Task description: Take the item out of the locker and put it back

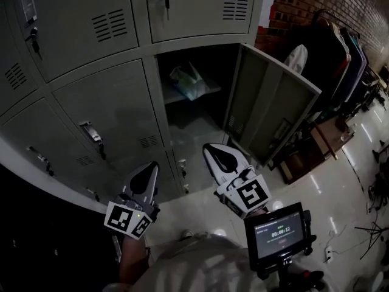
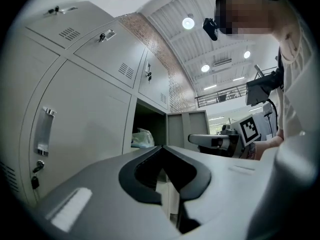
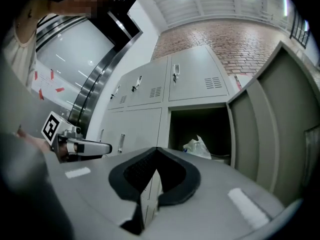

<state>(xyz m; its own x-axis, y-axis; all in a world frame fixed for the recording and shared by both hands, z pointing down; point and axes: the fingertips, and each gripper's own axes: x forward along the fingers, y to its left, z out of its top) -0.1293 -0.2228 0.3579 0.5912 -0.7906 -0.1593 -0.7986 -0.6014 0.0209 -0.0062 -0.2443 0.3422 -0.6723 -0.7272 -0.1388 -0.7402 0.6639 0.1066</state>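
The open locker (image 1: 188,111) holds a crumpled pale plastic bag (image 1: 189,81) on its upper shelf. The bag also shows in the left gripper view (image 2: 142,138) and in the right gripper view (image 3: 198,147). The locker's door (image 1: 273,105) is swung out to the right. My left gripper (image 1: 148,170) is below and left of the opening, shut and empty. My right gripper (image 1: 209,149) is in front of the locker's lower part, also shut and empty, well short of the bag. Each gripper sees the other: the right gripper (image 2: 215,140) and the left gripper (image 3: 82,147).
Shut grey lockers (image 1: 103,111) with keys and handles surround the open one. A clothes rack (image 1: 334,59) and a brick wall (image 1: 292,11) stand to the right of the door. A small screen (image 1: 281,236) rides behind the right gripper. The floor below is glossy tile (image 1: 346,187).
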